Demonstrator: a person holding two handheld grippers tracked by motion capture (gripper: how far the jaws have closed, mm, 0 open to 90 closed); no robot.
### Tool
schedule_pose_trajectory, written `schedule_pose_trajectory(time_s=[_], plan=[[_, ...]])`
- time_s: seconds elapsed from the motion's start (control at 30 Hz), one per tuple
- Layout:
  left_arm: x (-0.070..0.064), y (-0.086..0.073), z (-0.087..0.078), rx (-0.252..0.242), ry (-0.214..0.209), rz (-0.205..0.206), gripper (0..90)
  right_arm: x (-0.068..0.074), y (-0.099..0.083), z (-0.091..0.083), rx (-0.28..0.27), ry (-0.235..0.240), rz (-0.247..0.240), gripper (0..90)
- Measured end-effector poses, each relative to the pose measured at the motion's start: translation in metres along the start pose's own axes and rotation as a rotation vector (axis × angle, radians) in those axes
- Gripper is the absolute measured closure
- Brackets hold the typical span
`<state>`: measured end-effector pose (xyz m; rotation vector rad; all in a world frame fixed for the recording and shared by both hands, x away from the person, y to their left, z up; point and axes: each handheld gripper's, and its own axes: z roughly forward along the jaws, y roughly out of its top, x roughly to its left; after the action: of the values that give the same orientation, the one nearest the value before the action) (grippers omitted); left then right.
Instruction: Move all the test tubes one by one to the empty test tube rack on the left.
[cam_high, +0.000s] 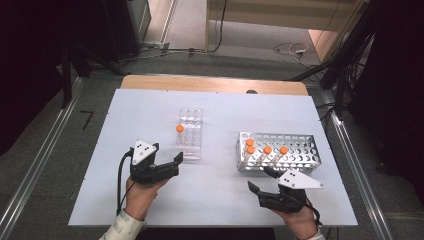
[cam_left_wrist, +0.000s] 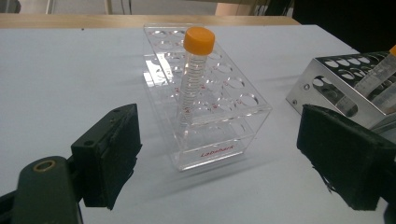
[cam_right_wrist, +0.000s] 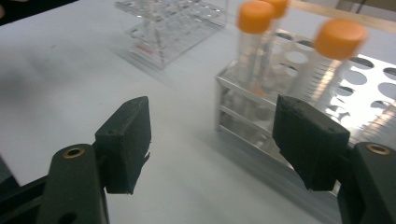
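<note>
The clear plastic rack stands on the white worktop and I take it as the landmark. One tube with orange cap stands upright in a hole on the left side of this rack, about in the middle of its length; in the left gripper view the same tube leans a little inside the clear plastic rack. To the right of the rack, well apart from it, there is the metal rack, and it carries four orange-capped tubes in its left part (they look tilted). The left tongs are just in front of the near end of the clear rack, a little to its left, with the jaws wide and nothing between them. The right tongs are in front and to the right of the clear rack, near the front left corner of the metal rack, also with wide and empty jaws
</note>
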<state>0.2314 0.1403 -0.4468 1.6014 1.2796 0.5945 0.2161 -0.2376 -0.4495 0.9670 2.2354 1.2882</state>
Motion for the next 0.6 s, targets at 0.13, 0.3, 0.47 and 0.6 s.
schedule_pose_trajectory(time_s=[0.13,0.3,0.47,0.6], plan=[[-0.001,-0.001,-0.001,0.000,-0.001,0.000,13.2,-0.013,-0.004,-0.005,-0.006,-0.049,0.031,28.2],[0.000,-0.002,-0.001,0.005,-0.004,-0.001,13.2,-0.025,-0.007,-0.010,-0.019,-0.100,0.049,29.4],[0.000,-0.003,-0.001,0.005,-0.001,-0.003,13.2,-0.035,-0.010,-0.010,-0.029,-0.155,0.065,29.5],[0.000,-0.003,0.000,0.009,0.000,0.000,13.2,-0.043,-0.011,-0.008,-0.035,-0.200,0.084,32.0]])
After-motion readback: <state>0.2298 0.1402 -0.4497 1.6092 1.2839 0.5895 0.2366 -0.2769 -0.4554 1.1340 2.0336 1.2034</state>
